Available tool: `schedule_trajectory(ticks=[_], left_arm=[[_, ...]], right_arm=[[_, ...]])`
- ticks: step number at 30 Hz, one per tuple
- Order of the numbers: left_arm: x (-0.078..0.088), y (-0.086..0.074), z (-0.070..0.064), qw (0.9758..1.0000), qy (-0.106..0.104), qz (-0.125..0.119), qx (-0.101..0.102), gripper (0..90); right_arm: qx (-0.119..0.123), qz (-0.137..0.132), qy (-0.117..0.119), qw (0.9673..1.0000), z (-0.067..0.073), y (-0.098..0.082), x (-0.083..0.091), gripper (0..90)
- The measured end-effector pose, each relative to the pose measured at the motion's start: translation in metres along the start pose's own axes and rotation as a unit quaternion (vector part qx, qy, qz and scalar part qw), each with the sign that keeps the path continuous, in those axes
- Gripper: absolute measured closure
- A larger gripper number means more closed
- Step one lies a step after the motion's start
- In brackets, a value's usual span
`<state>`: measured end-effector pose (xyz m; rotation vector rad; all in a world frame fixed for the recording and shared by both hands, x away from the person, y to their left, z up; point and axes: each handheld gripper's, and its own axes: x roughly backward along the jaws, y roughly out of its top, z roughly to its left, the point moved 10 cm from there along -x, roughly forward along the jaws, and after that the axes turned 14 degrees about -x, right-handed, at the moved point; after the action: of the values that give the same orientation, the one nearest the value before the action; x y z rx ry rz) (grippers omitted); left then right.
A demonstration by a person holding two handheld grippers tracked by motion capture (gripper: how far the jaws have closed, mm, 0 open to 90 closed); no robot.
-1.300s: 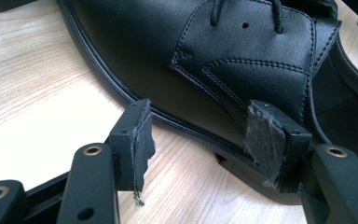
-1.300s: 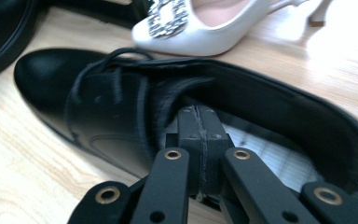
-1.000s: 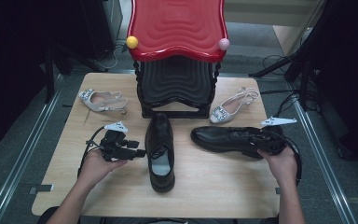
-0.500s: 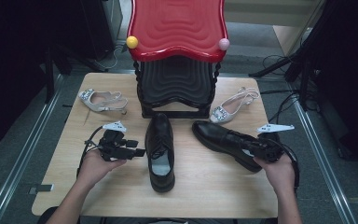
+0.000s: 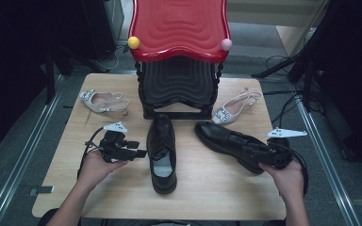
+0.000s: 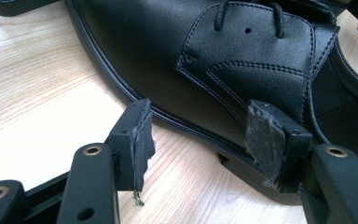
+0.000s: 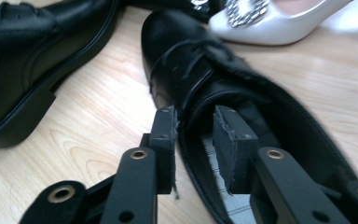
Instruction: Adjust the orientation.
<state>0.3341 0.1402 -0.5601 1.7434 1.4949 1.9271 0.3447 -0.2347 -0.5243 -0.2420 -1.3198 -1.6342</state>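
The right gripper pinched the stiff collar, a good hold, of the black shoe at the table's right, probably heavy at its heel, while the left gripper stood wide open, empty, beside the middle shoe.

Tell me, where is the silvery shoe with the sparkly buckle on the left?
In the high view, the silver slingback shoe lies at the table's far left, beside the black-and-red rack, beyond the left gripper.
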Motion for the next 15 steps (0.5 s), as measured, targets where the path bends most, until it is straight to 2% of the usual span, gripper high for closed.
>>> schedule_trajectory(ticks=[4,9,11,15], left_arm=[[-0.001,0.0,0.0,1.0,0.001,0.0,0.001,41.9],[-0.001,0.0,-0.001,1.0,0.0,0.002,0.0,41.9],[-0.001,-0.001,-0.002,1.0,-0.001,0.002,0.0,41.9],[-0.001,-0.002,-0.002,1.0,0.0,0.003,-0.001,41.9]], right_arm=[[0.005,0.021,-0.001,0.9998,0.003,-0.006,-0.013,69.4],[0.007,0.035,-0.005,0.9993,0.008,-0.007,-0.03,73.3],[0.006,0.037,-0.011,0.9992,0.009,-0.007,-0.032,74.1],[-0.002,0.04,0.002,0.9992,0.01,-0.007,-0.031,79.7]])
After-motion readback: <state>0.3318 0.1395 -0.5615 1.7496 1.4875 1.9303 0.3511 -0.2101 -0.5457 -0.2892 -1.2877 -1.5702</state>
